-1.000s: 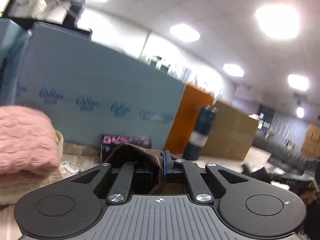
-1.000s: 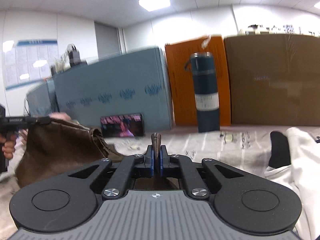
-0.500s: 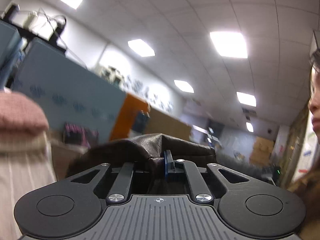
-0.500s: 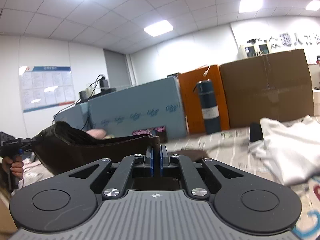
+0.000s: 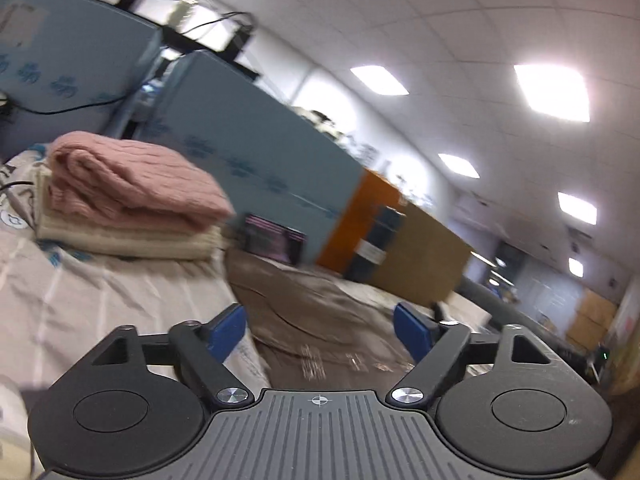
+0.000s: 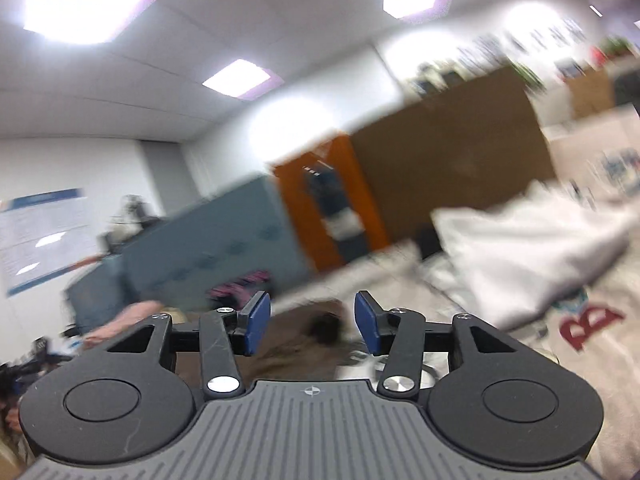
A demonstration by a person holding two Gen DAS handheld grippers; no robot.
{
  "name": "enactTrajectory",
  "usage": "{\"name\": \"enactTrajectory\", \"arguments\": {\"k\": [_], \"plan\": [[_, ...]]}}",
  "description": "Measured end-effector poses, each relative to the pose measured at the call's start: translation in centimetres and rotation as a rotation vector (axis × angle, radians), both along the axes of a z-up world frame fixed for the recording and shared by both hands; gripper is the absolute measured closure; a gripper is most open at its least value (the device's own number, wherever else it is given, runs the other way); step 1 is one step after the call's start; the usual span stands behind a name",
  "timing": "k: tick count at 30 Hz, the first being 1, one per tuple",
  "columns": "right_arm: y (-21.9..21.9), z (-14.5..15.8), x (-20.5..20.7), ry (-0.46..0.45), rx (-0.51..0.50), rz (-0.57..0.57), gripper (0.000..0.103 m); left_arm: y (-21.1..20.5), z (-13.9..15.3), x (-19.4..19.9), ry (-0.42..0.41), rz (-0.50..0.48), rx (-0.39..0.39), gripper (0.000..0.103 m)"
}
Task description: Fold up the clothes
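Left wrist view: the left gripper (image 5: 320,326) is now spread wide with nothing held, whereas half a second ago its blue pads (image 5: 226,330) were clamped on a bunched fold of the brown garment (image 5: 316,320). That garment has been let go and is now seen lying on the printed table cover (image 5: 100,304), spread flat ahead of and beneath the parted fingers, with a stitched seam curving across it. Its surface looks soft and matte, with a few shallow wrinkles; its far edge is blurred. To the left, well apart from it, a pink knit (image 5: 128,184) is stacked folded on a cream knit (image 5: 128,238). A small dark screen (image 5: 274,238) is propped behind the brown garment, against a blue-grey panel (image 5: 248,152), and an orange board (image 5: 356,220) and a cardboard box (image 5: 420,256) are seen further right.

Right wrist view: the right gripper (image 6: 312,322) has likewise been released; half a second ago its pads were pinched shut on the garment's edge, and now they stand apart and empty. The brown garment (image 6: 304,336) is seen low between and below the fingers, lying on the table cover (image 6: 580,344), heavily blurred. A white garment (image 6: 532,248) is heaped to the right, apart from the brown one. The whole view is tilted and smeared, so finer detail cannot be told.
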State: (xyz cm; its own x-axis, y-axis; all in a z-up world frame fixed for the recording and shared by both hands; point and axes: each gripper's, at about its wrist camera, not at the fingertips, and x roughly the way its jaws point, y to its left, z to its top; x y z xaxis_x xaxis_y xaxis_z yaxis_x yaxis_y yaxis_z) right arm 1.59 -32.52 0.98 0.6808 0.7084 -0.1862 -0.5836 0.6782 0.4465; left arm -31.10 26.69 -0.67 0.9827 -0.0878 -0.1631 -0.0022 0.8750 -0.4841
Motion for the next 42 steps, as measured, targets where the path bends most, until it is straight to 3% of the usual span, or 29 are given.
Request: {"name": "enactTrajectory", "arguments": {"k": [2,4,8,13,15,18,22,24,25,26,28,33,42], "plan": [[0.7,-0.6,2.5,0.061,0.001,-0.025,0.055,0.7,0.3,3.6,0.080,0.023,0.011,0.018],[2.9,-1.0,5.5,0.121,-0.023,0.002,0.051,1.0,0.9,7.7,0.173,0.040,0.074,0.018],[6.8,-1.5,10.5,0.223,-0.047,0.061,0.045,1.6,1.3,14.9,0.261,0.017,0.171,0.018],[10.4,-2.5,14.1,0.321,-0.104,0.090,0.045,0.7,0.8,21.7,0.393,0.014,0.398,0.018],[11.2,-2.9,14.6,0.340,-0.124,0.109,0.045,0.8,0.0,23.5,0.440,-0.024,0.392,0.018],[11.9,-3.2,14.9,0.362,-0.124,0.120,0.053,1.3,-1.2,25.3,0.486,-0.055,0.345,0.018],[13.2,-3.4,15.5,0.394,-0.123,0.116,0.069,2.1,-1.9,26.0,0.448,-0.045,0.239,0.020],[13.9,-3.2,15.4,0.377,-0.136,0.113,0.079,1.7,-2.0,26.4,0.439,-0.028,0.256,0.034],[14.3,-3.0,15.1,0.353,-0.151,0.107,0.081,1.0,-2.0,26.5,0.447,-0.013,0.325,0.064],[14.8,-2.7,14.6,0.308,-0.181,0.101,0.082,0.3,-1.8,26.4,0.451,0.015,0.398,0.084],[15.7,-1.9,13.3,0.196,-0.250,0.092,0.083,-0.6,-1.4,25.7,0.432,0.055,0.465,0.098],[16.6,0.8,11.6,-0.067,-0.353,0.077,0.085,-2.9,0.2,24.1,0.329,0.127,0.558,0.101],[16.7,1.9,15.1,-0.095,-0.409,-0.008,0.086,-2.6,1.0,27.3,0.312,0.138,0.511,0.101]]}}
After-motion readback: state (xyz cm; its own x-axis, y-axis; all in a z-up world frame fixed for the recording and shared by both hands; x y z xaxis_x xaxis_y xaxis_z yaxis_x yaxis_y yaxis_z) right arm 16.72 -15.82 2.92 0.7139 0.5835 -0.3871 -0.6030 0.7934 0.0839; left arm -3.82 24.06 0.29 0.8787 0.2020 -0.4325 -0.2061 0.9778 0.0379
